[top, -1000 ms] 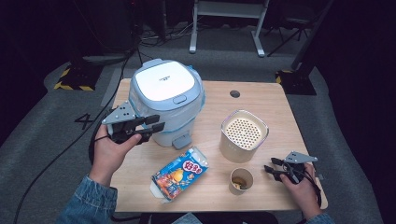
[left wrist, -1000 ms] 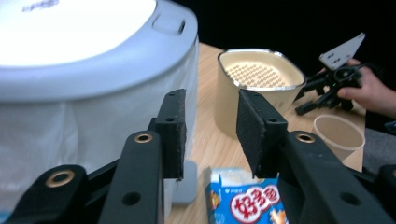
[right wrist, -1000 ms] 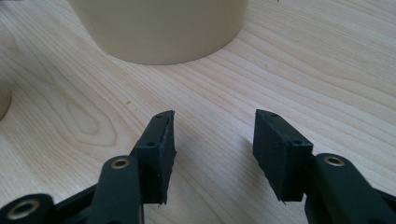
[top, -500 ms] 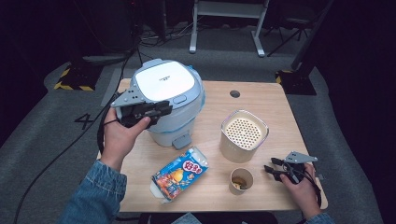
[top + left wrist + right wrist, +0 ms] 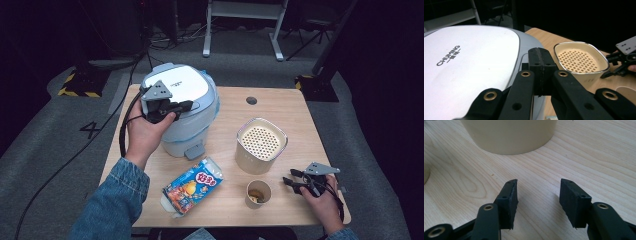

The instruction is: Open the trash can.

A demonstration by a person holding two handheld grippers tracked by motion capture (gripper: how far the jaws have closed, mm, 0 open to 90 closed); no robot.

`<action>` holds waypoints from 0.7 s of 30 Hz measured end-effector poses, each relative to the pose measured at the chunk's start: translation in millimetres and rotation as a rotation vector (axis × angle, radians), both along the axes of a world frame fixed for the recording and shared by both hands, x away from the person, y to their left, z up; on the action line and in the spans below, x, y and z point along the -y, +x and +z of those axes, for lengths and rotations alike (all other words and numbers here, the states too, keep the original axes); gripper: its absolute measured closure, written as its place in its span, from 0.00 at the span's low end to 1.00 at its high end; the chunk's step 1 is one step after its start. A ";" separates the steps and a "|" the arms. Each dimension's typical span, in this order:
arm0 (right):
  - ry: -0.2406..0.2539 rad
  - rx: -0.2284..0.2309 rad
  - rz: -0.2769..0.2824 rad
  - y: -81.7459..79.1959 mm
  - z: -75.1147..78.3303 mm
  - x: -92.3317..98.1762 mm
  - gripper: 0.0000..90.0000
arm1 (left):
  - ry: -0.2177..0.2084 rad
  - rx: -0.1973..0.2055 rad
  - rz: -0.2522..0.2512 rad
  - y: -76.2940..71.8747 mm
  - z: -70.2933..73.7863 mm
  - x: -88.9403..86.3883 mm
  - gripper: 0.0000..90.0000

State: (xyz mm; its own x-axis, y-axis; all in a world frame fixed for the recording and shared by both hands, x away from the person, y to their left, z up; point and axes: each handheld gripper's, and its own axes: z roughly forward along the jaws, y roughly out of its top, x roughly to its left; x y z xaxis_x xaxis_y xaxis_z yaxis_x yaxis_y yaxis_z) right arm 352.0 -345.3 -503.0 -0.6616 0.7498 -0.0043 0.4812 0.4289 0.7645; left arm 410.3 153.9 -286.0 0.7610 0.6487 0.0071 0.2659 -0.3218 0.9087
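A white and grey cooker (image 5: 180, 107) with a "CHUMING" lid (image 5: 469, 65) stands at the table's back left. My left gripper (image 5: 186, 106) hovers just over the lid's near edge. Its jaws have just been closing and now its pads (image 5: 539, 53) meet, with nothing between them. My right gripper (image 5: 289, 178) rests low at the front right, jaws apart over bare wood (image 5: 539, 187), holding nothing. A cream perforated container (image 5: 261, 145) stands just beyond it; its base fills the top of the right gripper view (image 5: 509, 135).
A small paper cup (image 5: 258, 192) sits left of the right gripper. A colourful snack bag (image 5: 192, 185) lies at the front centre. The wooden table (image 5: 280, 105) has a round hole at the back. Beyond it are a dark floor and stands.
The left hand has risen from the cooker's left side up to its lid, and its jaws have closed. The right hand has not moved.
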 end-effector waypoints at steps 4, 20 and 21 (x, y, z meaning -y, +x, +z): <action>0.000 0.000 0.000 0.0 0.0 0.0 0.54 | 0.031 -0.013 0.009 4.6 0.7 5.5 1.00; 0.000 0.000 0.000 0.0 0.0 0.0 0.54 | 0.109 -0.031 0.020 1.2 5.2 13.3 1.00; 0.000 0.000 0.000 0.0 0.0 0.0 0.54 | 0.087 -0.050 -0.004 1.6 4.4 12.1 1.00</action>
